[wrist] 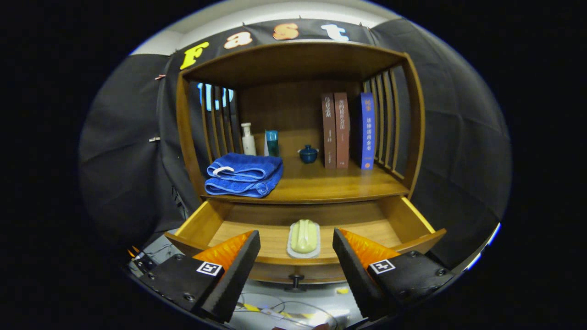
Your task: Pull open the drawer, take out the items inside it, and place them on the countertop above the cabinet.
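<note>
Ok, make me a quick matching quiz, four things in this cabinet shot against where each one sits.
Things:
1. soap dish
2. blue towel
3. lidded blue pot
4. tool

Places:
A. countertop, left front
B. open, just before the drawer front
C. inside the open drawer
D. countertop, left of the brown books

Pairs: 1-C, 2-A, 3-D, 4-B

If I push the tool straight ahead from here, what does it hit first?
Probably the drawer's front panel or the soap dish lying just behind it. The open tool points at both, with the dish between its fingers; depth is hard to judge.
</note>
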A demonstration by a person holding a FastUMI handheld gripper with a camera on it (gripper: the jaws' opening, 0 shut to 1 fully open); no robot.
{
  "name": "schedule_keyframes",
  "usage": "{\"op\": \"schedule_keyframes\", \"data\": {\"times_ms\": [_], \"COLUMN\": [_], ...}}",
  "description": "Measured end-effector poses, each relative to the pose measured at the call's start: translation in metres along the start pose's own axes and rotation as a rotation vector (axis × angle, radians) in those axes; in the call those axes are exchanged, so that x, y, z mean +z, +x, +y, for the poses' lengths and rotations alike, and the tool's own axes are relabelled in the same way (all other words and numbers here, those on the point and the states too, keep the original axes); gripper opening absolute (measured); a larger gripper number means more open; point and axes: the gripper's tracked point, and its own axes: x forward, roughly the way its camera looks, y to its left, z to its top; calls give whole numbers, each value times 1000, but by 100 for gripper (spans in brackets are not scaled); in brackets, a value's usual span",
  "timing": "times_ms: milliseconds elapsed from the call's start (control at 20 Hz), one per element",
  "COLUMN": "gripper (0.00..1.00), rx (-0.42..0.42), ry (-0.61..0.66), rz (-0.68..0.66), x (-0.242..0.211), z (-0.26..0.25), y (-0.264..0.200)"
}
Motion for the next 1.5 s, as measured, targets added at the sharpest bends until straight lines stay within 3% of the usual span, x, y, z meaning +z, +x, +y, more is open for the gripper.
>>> {"op": "schedule_keyframes", "data": {"times_ms": [250,450,700,1150,1400,1450,1500], "gripper": [100,99,94,22,22,13,13], "rx": [-56,-76,-144,-157,-131,-120,-120], "ry": [-121,-110,-91,34,74,72,80], "rz": [198,400,539,580,546,540,526], "x": [6,-30,-67,-85,-78,-82,-77], "z": [-8,-12,-24,-28,-30,-26,-26], "y": [64,112,158,181,176,167,157]}}
